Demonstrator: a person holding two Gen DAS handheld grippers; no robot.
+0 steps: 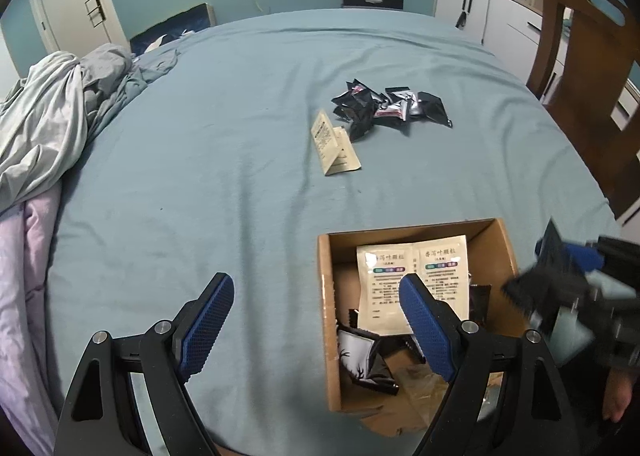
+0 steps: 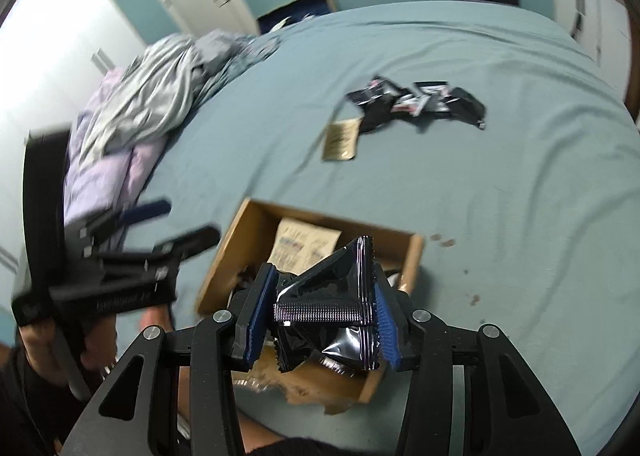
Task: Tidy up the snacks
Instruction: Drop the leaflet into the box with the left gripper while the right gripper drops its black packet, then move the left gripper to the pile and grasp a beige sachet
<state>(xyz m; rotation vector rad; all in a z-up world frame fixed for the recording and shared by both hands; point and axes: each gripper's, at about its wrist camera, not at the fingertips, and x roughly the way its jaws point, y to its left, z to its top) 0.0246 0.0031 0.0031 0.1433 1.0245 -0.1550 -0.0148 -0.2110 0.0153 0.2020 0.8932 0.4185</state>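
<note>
Right wrist: black packet (image 2: 328, 312) above cardboard box (image 2: 240, 248).

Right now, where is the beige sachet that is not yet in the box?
The beige sachet lies on the blue bedsheet, beyond the cardboard box, just left of the pile of black snack packets.

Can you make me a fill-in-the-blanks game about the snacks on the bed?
1. The right tongs squeeze a shiny ____ snack packet.
2. The left tongs are open and hold ____.
3. The cardboard box sits on a ____ bedsheet.
4. The black packet pile lies ____ the box.

Missing words: black; nothing; blue; outside
</note>
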